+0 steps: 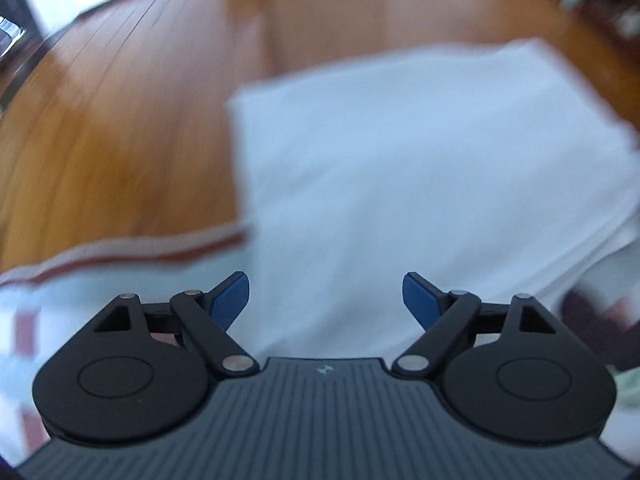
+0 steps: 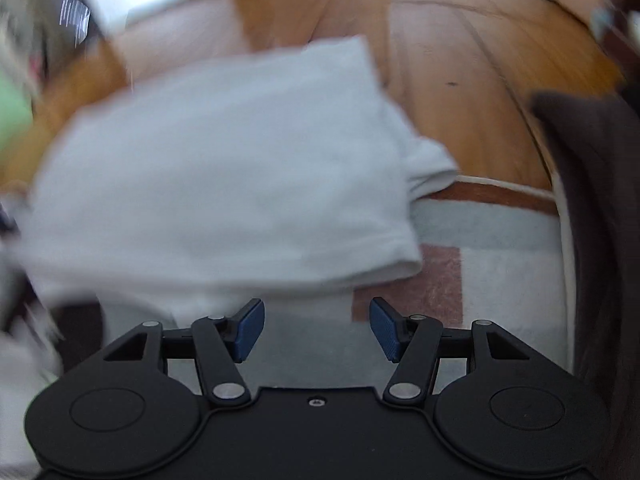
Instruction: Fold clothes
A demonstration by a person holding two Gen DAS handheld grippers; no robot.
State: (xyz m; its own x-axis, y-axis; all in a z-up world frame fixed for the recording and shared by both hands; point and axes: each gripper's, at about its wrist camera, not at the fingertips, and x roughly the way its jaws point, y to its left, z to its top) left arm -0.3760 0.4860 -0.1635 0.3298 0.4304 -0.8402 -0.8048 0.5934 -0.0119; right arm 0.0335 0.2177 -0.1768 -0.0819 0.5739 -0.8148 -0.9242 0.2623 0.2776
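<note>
Fingers of the left gripper (image 1: 326, 300) stand wide apart, nothing between them; those of the right gripper (image 2: 317, 328) are also apart and empty. One folded white garment (image 2: 224, 168) lies just beyond both, partly on a pale rug (image 2: 508, 264) with reddish patches, partly on wooden floor (image 1: 120, 120). Dark cloth (image 2: 596, 200) lies right of the garment.
</note>
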